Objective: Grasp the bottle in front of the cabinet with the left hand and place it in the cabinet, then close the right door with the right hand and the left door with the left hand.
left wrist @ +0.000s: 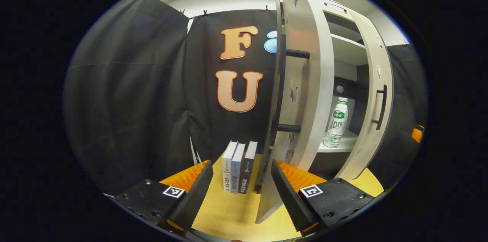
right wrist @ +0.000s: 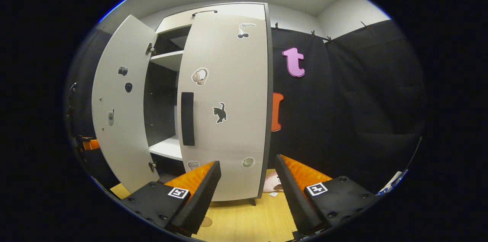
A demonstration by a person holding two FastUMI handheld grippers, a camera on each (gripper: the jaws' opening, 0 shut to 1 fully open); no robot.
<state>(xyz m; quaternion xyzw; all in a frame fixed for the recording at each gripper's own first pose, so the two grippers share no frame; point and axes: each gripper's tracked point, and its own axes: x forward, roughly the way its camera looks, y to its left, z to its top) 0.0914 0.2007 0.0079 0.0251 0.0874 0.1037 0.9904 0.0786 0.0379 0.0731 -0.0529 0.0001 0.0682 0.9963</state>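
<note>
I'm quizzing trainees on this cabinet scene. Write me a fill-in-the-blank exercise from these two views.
1. The bottle stands upright on a shelf inside the ____.
2. Three ____ stand upright on the tabletop beside the left door.
3. The left gripper holds nothing; its fingers are ____.
4. A black ____ sticker sits on the right door.

Missing words: cabinet; books; open; cat

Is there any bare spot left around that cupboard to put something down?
Yes. The lower shelf has bare board beside the bottle, and the upper shelf looks bare. The wooden table is free in front of the right door. It is tighter between the books and the left door.
</note>
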